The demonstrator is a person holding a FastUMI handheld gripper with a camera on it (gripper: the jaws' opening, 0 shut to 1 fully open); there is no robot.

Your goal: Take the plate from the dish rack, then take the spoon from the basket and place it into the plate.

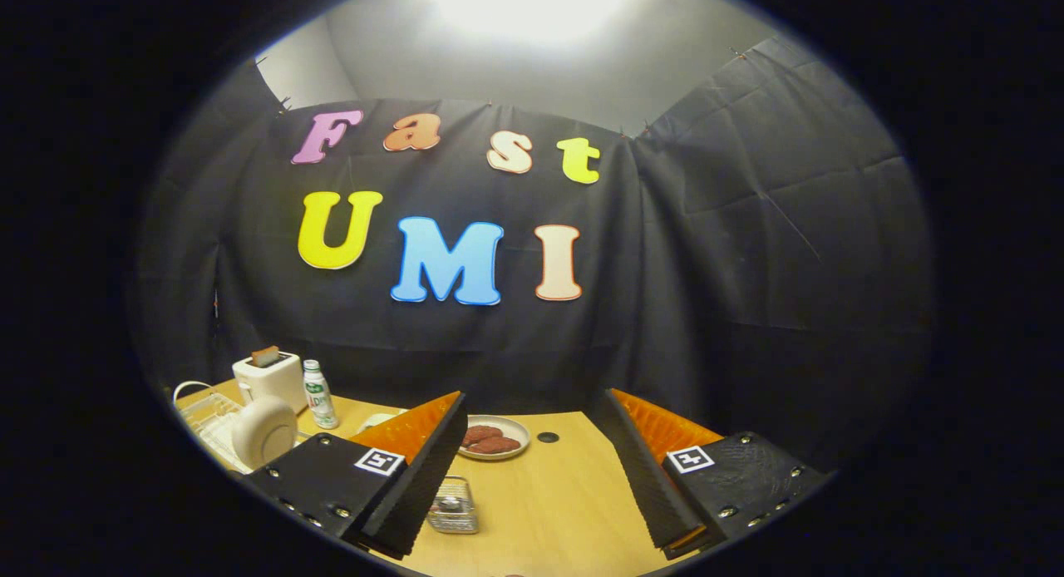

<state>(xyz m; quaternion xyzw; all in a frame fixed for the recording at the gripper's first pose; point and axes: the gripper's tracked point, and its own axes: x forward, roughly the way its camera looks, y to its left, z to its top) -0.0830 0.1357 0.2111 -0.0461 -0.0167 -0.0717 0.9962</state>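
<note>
Cream ceramic: the plate [264, 431] stands on edge in the white dish rack [204, 415] at about ten o'clock from my gripper [532, 469], well left of the fingers. Its fingers are spread wide, grasping nothing. The wire basket [453, 505] sits between them, close in at seven o'clock; I can't make out the spoon. The bottle [317, 394] label is too small to read.

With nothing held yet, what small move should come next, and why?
Probably swing the gripper left toward the plate standing in the dish rack. Its fingers are open and hold nothing, pointing past the basket, and the plate comes first.
</note>
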